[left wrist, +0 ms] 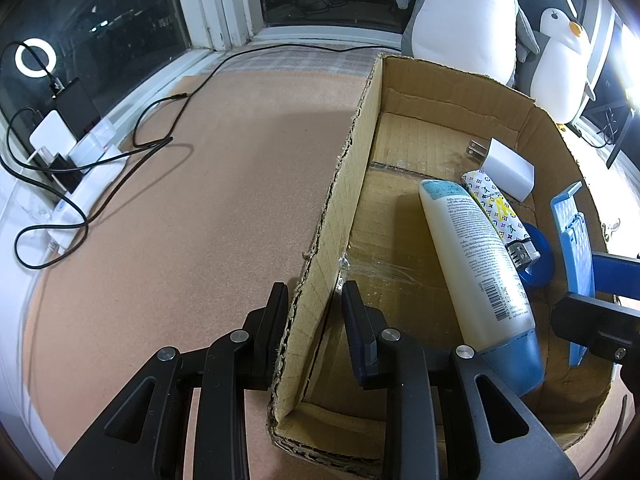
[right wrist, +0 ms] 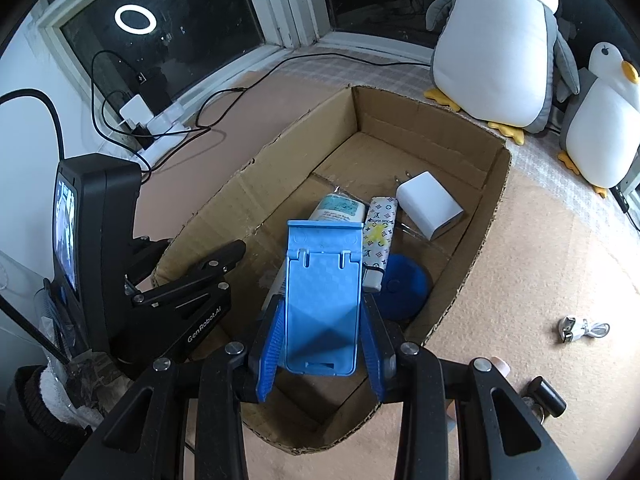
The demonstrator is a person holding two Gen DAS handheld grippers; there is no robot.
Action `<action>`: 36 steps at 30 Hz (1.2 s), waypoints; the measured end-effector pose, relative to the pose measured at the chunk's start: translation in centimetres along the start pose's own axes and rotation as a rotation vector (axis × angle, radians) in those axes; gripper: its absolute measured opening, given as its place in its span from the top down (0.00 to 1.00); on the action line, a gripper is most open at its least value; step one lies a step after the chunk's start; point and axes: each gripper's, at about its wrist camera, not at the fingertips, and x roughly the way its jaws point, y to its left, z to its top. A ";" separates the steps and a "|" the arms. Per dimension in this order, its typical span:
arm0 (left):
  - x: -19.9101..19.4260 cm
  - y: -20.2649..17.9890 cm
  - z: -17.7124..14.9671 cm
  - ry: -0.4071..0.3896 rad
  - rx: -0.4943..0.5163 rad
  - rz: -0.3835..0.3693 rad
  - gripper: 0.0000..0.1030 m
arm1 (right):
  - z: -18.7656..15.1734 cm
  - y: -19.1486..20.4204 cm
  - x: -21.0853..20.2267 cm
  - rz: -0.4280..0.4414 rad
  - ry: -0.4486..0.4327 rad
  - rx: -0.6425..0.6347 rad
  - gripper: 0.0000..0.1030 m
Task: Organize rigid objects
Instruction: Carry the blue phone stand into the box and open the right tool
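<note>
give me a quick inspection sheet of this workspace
surface: tan mat holding a cardboard box
job's things: bottle, lighter, white charger and blue disc lie in the box; blue phone stand is held over it
clutter: small white cable and a black item on the mat
grippers: left tool straddles the box wall; right tool clamps the stand
cables: black leads to a power strip
surroundings: dark window, two plush penguins

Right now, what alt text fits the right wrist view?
The right gripper holds a blue phone stand over an open cardboard box containing a lotion bottle, lighter and white charger; two plush penguins sit behind.
</note>
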 end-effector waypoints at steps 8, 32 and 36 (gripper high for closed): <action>0.0 -0.1 0.1 -0.001 -0.001 0.001 0.75 | 0.1 0.1 -0.2 0.020 -0.007 -0.005 0.52; 0.0 0.0 0.1 -0.002 0.003 0.004 0.74 | -0.2 -1.0 -1.9 0.029 -0.044 0.011 0.52; 0.0 0.0 0.1 -0.002 0.003 0.004 0.74 | -0.5 -1.8 -2.9 0.042 -0.066 0.011 0.52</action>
